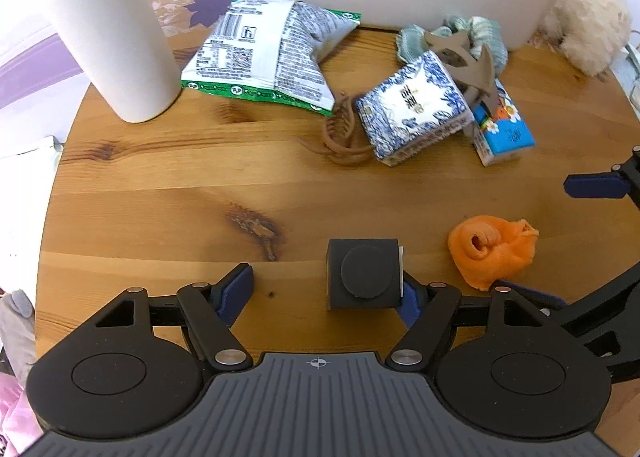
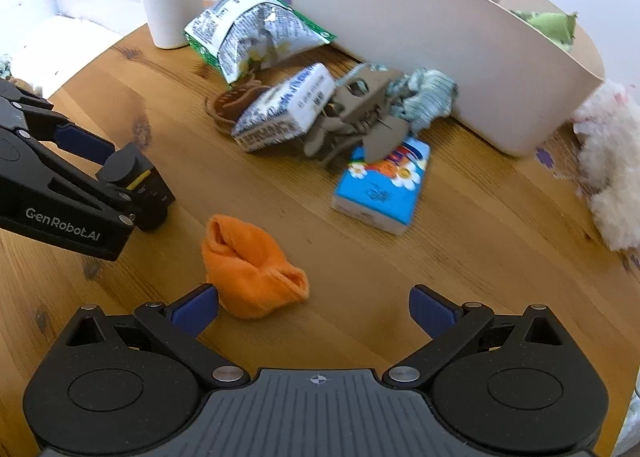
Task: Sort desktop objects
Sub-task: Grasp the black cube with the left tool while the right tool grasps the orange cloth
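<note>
My left gripper (image 1: 326, 293) is open low over the wooden table; a black cube-shaped tape measure (image 1: 363, 273) stands between the fingers, against the right one. It also shows in the right wrist view (image 2: 136, 185). My right gripper (image 2: 314, 307) is open and empty, with a crumpled orange cloth (image 2: 252, 269) just ahead of its left finger. The cloth also shows in the left wrist view (image 1: 490, 251). A pile lies further back: blue-white tissue pack (image 1: 412, 113), blue flower tissue pack (image 2: 382, 187), brown hair claw (image 1: 342, 133), taupe hair clip (image 2: 360, 113), green scrunchie (image 2: 430, 97), snack bag (image 1: 268, 53).
A large cream bin (image 2: 440, 45) stands at the back of the round table (image 1: 180, 197). A white tumbler (image 1: 108, 29) stands at the back left. A fluffy cream toy (image 2: 608, 177) lies at the right edge.
</note>
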Available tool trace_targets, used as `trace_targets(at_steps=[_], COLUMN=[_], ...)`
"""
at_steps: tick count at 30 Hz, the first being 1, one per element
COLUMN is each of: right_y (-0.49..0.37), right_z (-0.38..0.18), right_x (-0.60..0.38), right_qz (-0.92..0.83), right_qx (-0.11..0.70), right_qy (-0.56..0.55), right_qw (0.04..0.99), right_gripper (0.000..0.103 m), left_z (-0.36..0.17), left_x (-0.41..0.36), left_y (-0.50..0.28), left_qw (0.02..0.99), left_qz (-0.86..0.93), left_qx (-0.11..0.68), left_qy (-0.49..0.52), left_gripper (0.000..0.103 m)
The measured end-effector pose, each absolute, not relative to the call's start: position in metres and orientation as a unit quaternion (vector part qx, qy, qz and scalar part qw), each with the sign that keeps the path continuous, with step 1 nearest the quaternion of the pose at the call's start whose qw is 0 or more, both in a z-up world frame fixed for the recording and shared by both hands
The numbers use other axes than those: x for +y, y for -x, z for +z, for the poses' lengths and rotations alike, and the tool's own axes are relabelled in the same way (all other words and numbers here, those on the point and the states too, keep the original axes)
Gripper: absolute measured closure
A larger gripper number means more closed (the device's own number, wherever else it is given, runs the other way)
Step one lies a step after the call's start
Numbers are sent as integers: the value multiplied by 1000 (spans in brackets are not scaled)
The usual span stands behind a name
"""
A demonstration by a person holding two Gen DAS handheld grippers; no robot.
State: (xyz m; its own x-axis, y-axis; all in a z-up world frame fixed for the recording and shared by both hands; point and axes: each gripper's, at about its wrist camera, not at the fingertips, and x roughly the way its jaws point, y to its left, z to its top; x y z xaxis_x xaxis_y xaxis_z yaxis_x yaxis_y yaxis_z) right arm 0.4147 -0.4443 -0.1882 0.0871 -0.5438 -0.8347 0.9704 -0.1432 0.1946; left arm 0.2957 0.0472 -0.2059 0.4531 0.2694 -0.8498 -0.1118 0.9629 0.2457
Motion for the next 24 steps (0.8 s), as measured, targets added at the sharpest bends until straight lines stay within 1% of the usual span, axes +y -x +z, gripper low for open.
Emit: trace_targets(at_steps=[3, 4, 5, 6, 8, 9, 10, 11, 12, 13, 14, 16, 19, 24], right_y=[-412, -412, -412, -412, -411, -410, -409, -409, -409, -408, -407, -404, -399, -394], right_z=[-189, -189, -190, -191, -191, -191, -190, -190, -189, -188, -188, -187, -189, -188], right_x=[-451, -452, -454, -456, -456, -455, -453, -452, -451, -450, -449, -448, -445, -436], right_qz=[-629, -629, -630, -630, -632, -630, -627, -628, -628, -626, -625, -626, -626, -631], right_qx=[247, 244, 241, 240, 231, 224, 217, 213, 210, 208, 209, 208, 199, 183], right_qy=[-421, -419, -419, -419, -423, -426, -428, -426, -424, -423, -423, -424, -434, -445], right_qw=[606, 607, 608, 608, 607, 610, 613, 615, 618, 622, 622, 621, 616, 609], right_gripper=[1, 7, 11, 17, 22, 28, 36, 41, 55, 63, 67, 86, 89, 90], left_z=[-205, -204, -204, -203, -202, -201, -202, -202, -202, -202, -201, -202, -200, -193], left_x=[49, 50, 48, 48, 48, 48, 46, 47, 47, 48, 48, 51, 51, 46], left_y=[-296, -296, -295, -295, -295, -295, -295, -295, -294, -293, -292, -290, -287, -282], left_qw=[853, 854, 856, 857, 859, 859, 859, 858, 858, 859, 859, 859, 862, 867], left_qz=[115, 116, 116, 114, 109, 107, 111, 110, 109, 107, 105, 102, 98, 85], left_qx=[503, 501, 497, 495, 493, 493, 493, 494, 493, 493, 493, 493, 489, 480], left_qy=[-78, -82, -84, -85, -88, -89, -88, -88, -90, -92, -92, -90, -90, -99], left_gripper=[36, 40, 47, 51, 66, 70, 71, 71, 71, 71, 71, 71, 71, 71])
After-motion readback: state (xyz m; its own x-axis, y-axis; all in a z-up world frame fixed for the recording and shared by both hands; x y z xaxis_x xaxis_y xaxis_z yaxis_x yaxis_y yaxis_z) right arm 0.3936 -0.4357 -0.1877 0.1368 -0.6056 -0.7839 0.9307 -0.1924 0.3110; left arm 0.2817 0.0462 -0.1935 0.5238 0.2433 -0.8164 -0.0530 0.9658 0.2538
